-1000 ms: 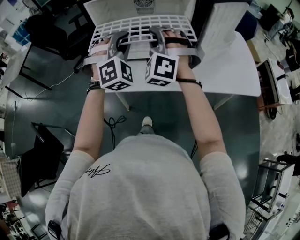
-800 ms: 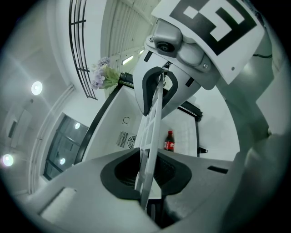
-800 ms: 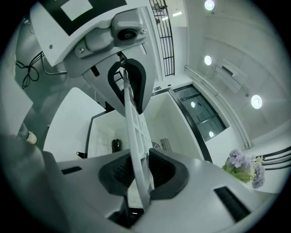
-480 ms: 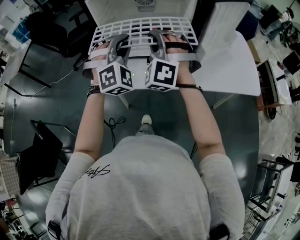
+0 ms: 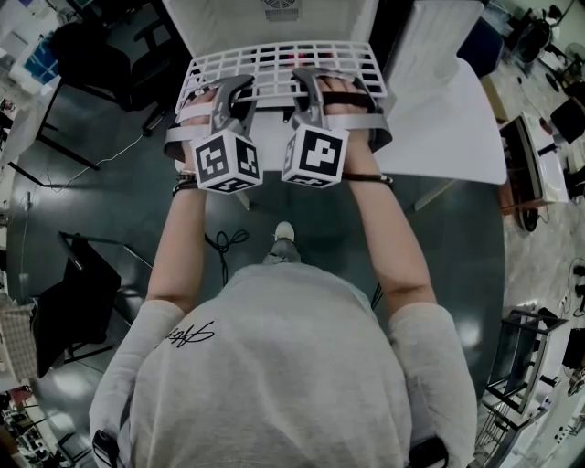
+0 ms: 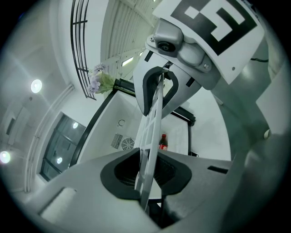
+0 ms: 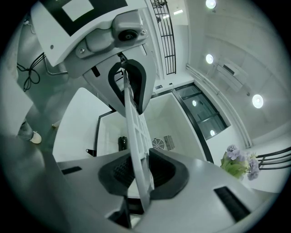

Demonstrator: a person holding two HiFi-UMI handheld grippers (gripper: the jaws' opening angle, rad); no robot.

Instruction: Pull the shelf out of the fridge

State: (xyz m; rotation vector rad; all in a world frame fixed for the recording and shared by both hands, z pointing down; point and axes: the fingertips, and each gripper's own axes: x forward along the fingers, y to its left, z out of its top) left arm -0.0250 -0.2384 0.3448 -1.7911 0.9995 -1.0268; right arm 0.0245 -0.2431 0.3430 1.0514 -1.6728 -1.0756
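Matt white plastic shelf (image 5: 279, 66)

One shelf (image 5: 279, 64). Two grippers on its near edge, the left gripper (image 5: 236, 87) and the right gripper (image 5: 306, 80). Each is clamped on it and carries one cube, so two cubes: the left cube (image 5: 226, 162) and the right cube (image 5: 313, 155). Two hands, the left hand (image 5: 195, 108) and the right hand (image 5: 349, 96). One fridge (image 5: 228, 23) at the far edge of one table (image 5: 448, 137). Inside the fridge, one bottle (image 6: 163, 142) and one fan grille (image 6: 127, 144). One bunch of flowers (image 7: 238, 164). Three round lamps (image 7: 209, 58) in the right gripper view. On the floor, one shoe (image 5: 284, 231) and one cable (image 5: 224, 242).
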